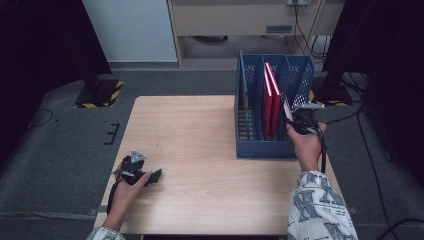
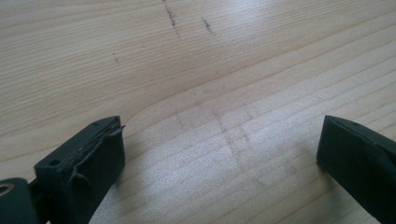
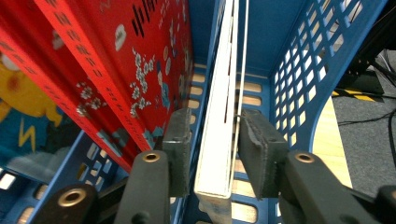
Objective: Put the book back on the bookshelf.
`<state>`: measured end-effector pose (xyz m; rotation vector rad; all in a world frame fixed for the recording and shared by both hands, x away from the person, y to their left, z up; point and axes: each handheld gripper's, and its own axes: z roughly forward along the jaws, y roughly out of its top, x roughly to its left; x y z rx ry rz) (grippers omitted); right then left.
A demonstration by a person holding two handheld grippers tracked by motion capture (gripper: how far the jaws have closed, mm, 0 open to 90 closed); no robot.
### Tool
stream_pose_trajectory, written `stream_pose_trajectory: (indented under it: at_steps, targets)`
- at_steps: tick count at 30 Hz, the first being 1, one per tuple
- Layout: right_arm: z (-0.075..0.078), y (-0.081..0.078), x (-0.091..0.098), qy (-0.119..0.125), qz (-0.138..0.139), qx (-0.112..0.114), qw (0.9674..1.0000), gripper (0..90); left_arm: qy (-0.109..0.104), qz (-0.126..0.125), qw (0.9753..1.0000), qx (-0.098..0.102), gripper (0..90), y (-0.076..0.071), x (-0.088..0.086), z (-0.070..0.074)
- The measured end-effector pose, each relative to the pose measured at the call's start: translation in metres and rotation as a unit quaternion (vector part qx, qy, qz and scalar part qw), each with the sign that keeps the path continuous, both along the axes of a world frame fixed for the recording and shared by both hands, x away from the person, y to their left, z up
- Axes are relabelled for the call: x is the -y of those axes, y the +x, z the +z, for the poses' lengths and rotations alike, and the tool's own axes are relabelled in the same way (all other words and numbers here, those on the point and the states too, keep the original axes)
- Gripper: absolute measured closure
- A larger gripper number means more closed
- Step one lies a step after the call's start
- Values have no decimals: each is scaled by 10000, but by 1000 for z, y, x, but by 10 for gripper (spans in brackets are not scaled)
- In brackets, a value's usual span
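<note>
Book (image 3: pixel 218 121) in white is standing on edge between the pads of the right gripper (image 3: pixel 215 154), its thin long edge running away from the camera into the right-hand slot of the blue rack (image 1: pixel 300 75). Both pads are sitting just off its faces, with a sliver of gap showing on each side, so the jaws are looking narrow but not pressing; I judge the book is being let go inside the slot. Pulling straight back toward the near edge of the table (image 1: pixel 200 150) would be the clean way out, along the book's own line. Two red books (image 1: pixel 270 100) are leaning in the slot to the left, beyond a divider. At the near left, the left gripper (image 1: pixel 137 172) is resting on the table with jaws wide and nothing between them, well apart from the rack.
</note>
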<state>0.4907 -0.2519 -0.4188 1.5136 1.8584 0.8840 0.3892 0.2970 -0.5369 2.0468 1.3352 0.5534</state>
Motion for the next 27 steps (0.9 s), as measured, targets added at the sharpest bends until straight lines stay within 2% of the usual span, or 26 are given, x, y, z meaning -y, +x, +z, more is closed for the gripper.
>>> stream_pose_trajectory:
  at_steps: [8,21,27]
  targets:
    - [8,-8,3,127,59,176,9997,579,0,4,10000,0,1,0,0,0]
    - [17,-22,11,414,95,499,9978,402,-1,4,10000,0,1,0,0,0]
    - [20,-31,10,477,247,676,9963,307,-1,6,10000,0,1,0,0,0]
